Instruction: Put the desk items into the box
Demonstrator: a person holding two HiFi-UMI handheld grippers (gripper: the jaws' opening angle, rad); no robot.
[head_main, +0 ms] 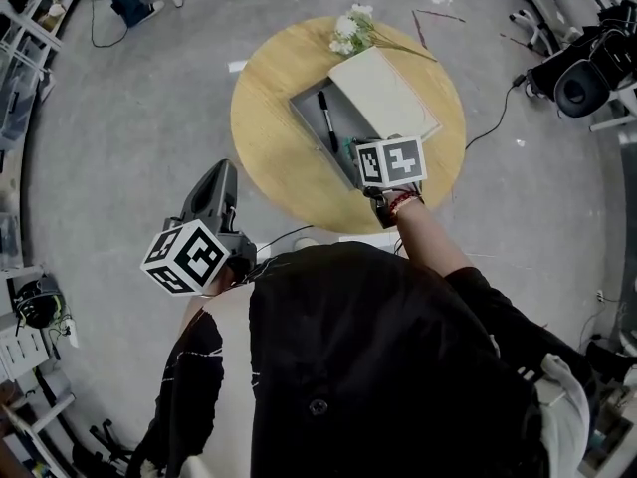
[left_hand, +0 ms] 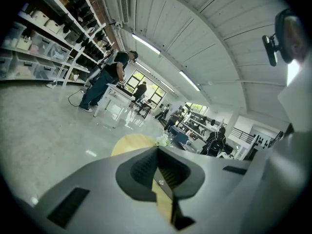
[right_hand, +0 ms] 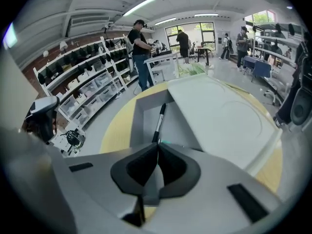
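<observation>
A grey box lies open on the round wooden table, its white lid tilted over the right half. A black pen lies inside the box; in the right gripper view the pen points away from me beside the lid. My right gripper hovers at the box's near edge, jaws shut; a small teal spot shows just past the tips. White flowers lie at the table's far edge. My left gripper hangs over the floor left of the table, shut and empty.
Black equipment and cables sit on the floor at right. Shelving lines the left wall. A person stands at a bench beyond the table, and others stand further back. Grey floor surrounds the table.
</observation>
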